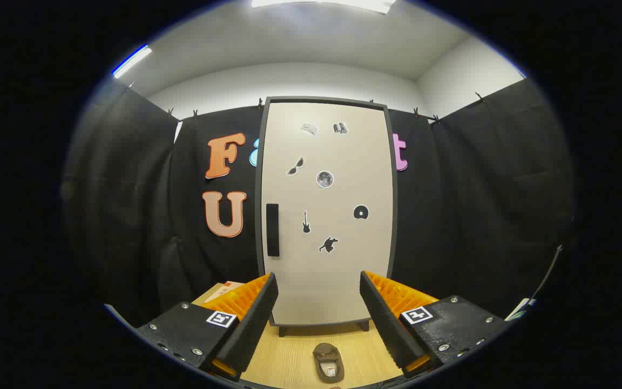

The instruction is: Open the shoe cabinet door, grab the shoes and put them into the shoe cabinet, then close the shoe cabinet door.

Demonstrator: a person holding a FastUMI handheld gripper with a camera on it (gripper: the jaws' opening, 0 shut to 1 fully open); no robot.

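A tall shoe cabinet (pixel 326 216) stands upright beyond my fingers, its pale door shut inside a dark frame. A black vertical handle (pixel 272 229) sits at the door's left edge, about mid-height. Several small stickers dot the door. One brown shoe (pixel 328 363) lies on the wooden floor between my fingers, close in front of the cabinet's base, toe pointing toward the cabinet. My gripper (pixel 319 286) is open, held well back from the door, with nothing between its fingers.
The light wooden floor (pixel 289 362) runs up to the cabinet's feet. A cardboard box (pixel 223 290) peeks out behind the left finger, beside the cabinet. Black cloth walls close in on both sides and behind the cabinet.
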